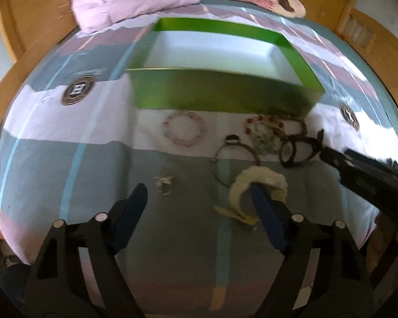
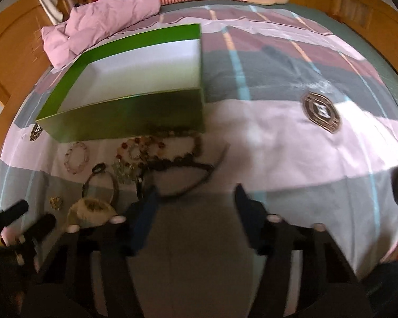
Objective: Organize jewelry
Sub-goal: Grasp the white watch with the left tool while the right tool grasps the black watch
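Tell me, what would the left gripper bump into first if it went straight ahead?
Probably the small gold trinket lying on the bedsheet just ahead of the left gripper. Past it comes the pink bracelet, then the green box. Depth is hard to judge here.

Badges on the bedspread, nothing legible

Round dark emblems are printed on the bedspread [image 2: 265, 137]: one badge [image 1: 77, 90] sits left of the green box in the left wrist view, another badge [image 1: 349, 113] sits at the right, and the right wrist view catches a big emblem [image 2: 321, 112] plus a small one [image 2: 36, 132] by the box corner. Each shows a blocky pale mark at its centre, but the ring lettering is too blurred to read.
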